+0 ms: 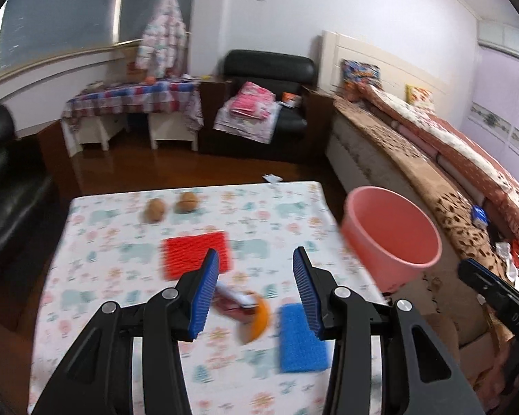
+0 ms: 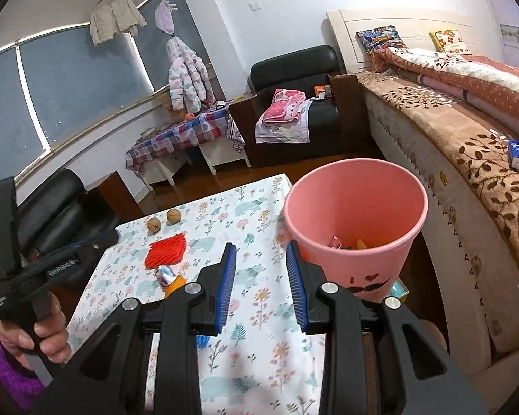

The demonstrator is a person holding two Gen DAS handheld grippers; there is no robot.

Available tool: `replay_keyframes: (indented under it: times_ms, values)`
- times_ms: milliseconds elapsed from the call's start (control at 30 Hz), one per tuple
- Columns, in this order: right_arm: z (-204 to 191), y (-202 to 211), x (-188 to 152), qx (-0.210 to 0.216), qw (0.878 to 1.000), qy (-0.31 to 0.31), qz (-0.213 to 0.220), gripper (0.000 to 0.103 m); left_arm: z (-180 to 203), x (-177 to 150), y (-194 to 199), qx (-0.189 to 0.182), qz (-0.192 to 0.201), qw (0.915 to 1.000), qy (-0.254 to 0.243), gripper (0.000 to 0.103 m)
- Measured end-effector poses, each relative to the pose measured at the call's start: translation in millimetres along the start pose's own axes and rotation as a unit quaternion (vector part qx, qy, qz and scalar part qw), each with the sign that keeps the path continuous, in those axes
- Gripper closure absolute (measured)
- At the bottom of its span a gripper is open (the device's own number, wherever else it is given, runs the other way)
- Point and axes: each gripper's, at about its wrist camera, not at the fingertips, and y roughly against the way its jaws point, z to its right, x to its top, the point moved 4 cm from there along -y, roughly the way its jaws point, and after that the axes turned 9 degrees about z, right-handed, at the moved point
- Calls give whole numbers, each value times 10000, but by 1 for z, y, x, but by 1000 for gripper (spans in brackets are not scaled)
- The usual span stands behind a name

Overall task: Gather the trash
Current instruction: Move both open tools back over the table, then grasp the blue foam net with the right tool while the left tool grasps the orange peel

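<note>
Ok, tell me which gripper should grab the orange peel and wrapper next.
Probably the left gripper: open, empty, pointing at the orange peel and wrapper. The right gripper sits nearer the pink bin.

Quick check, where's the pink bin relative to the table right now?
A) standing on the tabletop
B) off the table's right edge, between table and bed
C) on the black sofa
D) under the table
B: the pink bin stands beyond the right edge of the table, beside the bed, with some trash already inside.

bin (image 2: 354,242) right of table (image 2: 259,311), two walnuts (image 2: 163,221) at table's far edge
</note>
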Motion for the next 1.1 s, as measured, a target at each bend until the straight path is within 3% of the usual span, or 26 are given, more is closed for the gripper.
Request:
replay_keyframes:
  times_ms: [167,400,733,1100]
  values:
    - [-19,-6,-15,249,9991,81,-345,72,-51,-16,20,299,-40,9992,251,59]
    - [-53,-35,-43,617,9909,340,-1147,72,-88,-37,25,362,-168,9978,522,59]
    - [-78,-80,-84,509,9758,653,-2025,72,-103,-47,1,88,-332,9965,761,59]
    - [-85,-114,-107,132,9650,1170,-2345,72,-97,-51,-23,-317,-525,9947,827,57]
